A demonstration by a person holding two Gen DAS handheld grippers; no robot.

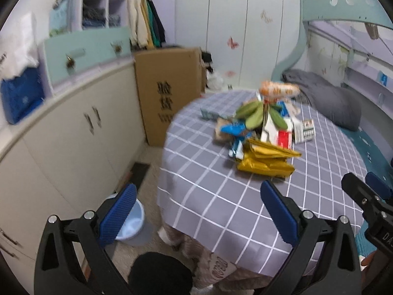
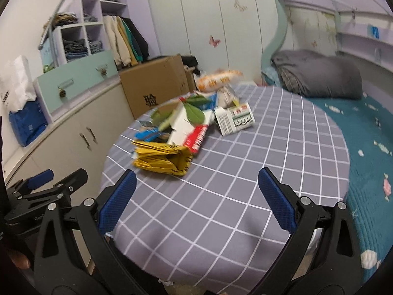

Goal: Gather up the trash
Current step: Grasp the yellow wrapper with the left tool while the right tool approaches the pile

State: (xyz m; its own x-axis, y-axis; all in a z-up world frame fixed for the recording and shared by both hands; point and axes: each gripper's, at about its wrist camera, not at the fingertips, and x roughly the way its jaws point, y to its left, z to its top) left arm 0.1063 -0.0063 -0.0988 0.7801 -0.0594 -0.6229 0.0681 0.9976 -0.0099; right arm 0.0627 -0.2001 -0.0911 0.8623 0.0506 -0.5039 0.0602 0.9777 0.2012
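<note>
A heap of trash lies on the grey checked tablecloth (image 1: 216, 196) (image 2: 245, 172): a crumpled yellow bag (image 1: 265, 157) (image 2: 164, 157), green leaves (image 1: 255, 115) (image 2: 194, 115), a blue wrapper (image 1: 233, 129) (image 2: 149, 134), a red-and-white box (image 1: 285, 139) (image 2: 196, 140), a white barcode carton (image 1: 305, 127) (image 2: 233, 119) and an orange snack bag (image 1: 278, 89) (image 2: 218, 80). My left gripper (image 1: 199, 213) is open and empty, short of the heap at the table's near edge. My right gripper (image 2: 197, 199) is open too, hovering over the cloth just in front of the yellow bag.
A pale blue bin (image 1: 133, 221) stands on the floor left of the table. Cream cabinets (image 1: 73, 132) and a cardboard box (image 1: 167, 93) (image 2: 152, 86) line the left. A bed with a teal cover (image 2: 368, 147) and grey pillow (image 2: 319, 73) lies right.
</note>
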